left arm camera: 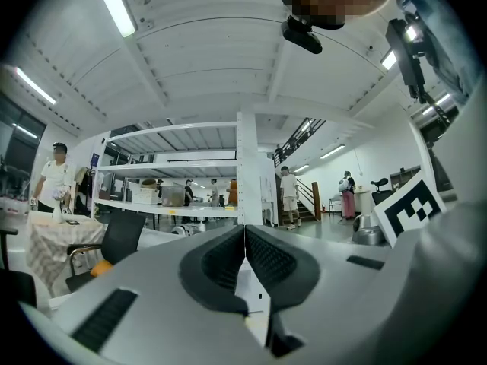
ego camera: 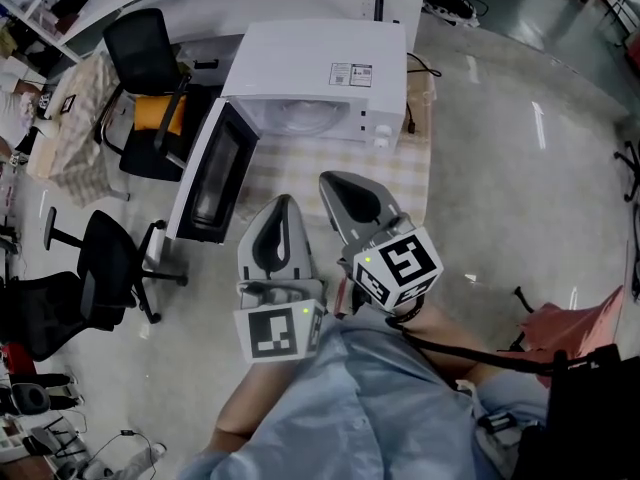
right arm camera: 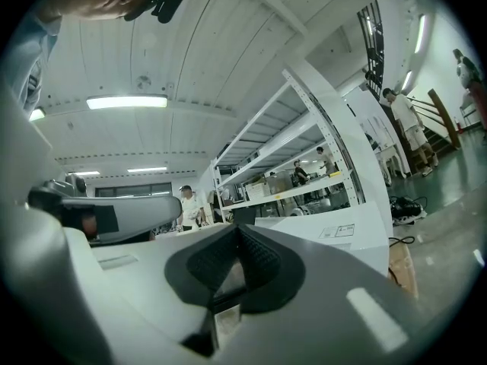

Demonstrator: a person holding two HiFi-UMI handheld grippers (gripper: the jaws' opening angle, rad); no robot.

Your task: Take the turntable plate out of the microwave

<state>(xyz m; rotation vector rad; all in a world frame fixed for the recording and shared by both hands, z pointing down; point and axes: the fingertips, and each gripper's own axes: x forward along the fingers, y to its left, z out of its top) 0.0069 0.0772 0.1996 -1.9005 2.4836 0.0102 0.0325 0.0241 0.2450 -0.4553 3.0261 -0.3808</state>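
Your microwave door stands open and the plate sits inside; left gripper and right gripper are clenched empty, well short, so reaching, grasping and lifting out remain

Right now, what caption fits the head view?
Both shut, the left gripper and right gripper face the open microwave.

I'm in a lab-like workshop hall: white metal shelving ahead of my left tongs, black swivel office chairs to their left, grey concrete floor.
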